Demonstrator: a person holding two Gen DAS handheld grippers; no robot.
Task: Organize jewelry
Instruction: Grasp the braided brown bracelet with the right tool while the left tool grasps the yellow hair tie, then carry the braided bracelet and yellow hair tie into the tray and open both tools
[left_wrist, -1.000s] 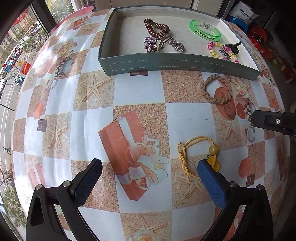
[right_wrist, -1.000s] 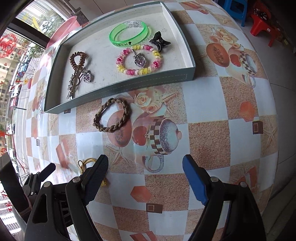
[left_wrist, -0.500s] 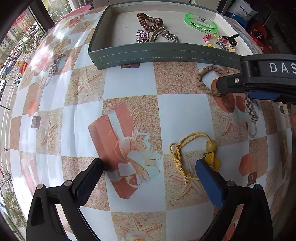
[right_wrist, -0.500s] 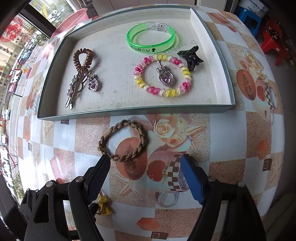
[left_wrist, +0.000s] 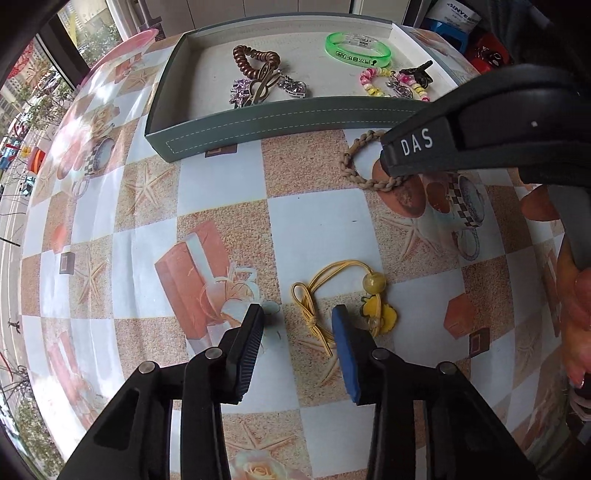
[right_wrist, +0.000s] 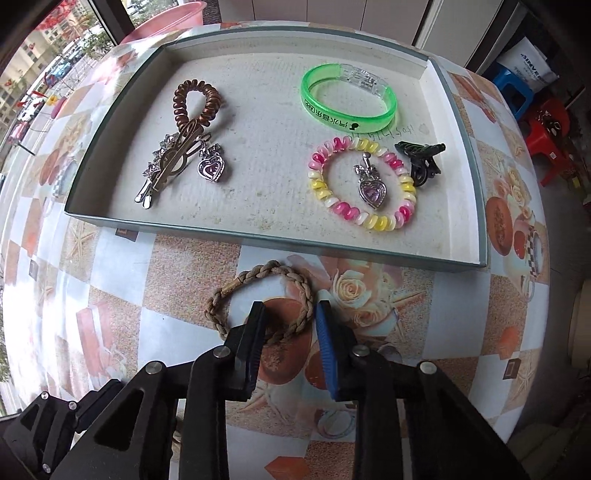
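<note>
Soft daylight from the windows (left_wrist: 44, 122) (upper left), faint shadows, sharp centre, heavy fisheye bending at edges

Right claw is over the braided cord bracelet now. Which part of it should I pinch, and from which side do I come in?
Pinch the near-right arc of the braided bracelet, where the right claw already straddles it with its fingers open. Come straight down from above: the loop lies flat on the table, so only one strand fits between the fingers. Avoid the far arc, which lies close to the tray wall.
</note>
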